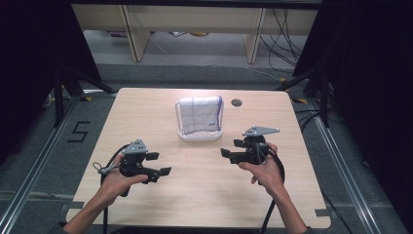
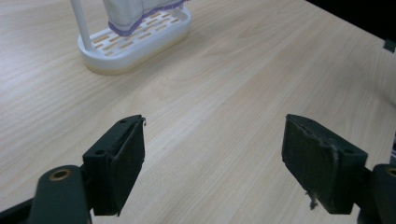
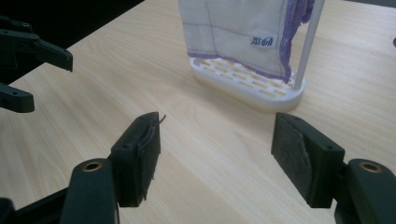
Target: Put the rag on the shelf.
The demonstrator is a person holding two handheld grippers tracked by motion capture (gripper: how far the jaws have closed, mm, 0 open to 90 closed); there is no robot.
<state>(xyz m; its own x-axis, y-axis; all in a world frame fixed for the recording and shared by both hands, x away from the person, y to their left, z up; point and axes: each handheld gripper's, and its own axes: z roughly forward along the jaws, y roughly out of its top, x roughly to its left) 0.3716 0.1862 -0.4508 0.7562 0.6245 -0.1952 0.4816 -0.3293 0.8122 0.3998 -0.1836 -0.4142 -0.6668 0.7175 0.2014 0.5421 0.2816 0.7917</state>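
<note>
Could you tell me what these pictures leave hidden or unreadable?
- The top bar of the white rack: the draped cloth covers it in the high view, and the top edge cuts it off in both gripper views.
- The cloth's blue label: too small to read in the right gripper view.
- The left tool fingers' pads: the high view is too coarse for their wear.
- Floor clutter beyond the table: too small and dark.

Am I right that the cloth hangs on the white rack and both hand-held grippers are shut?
Not quite. The cloth does hang on the white rack, but both hand-held grippers, left and right, are open; each gripper view shows its jaws wide apart.
</note>
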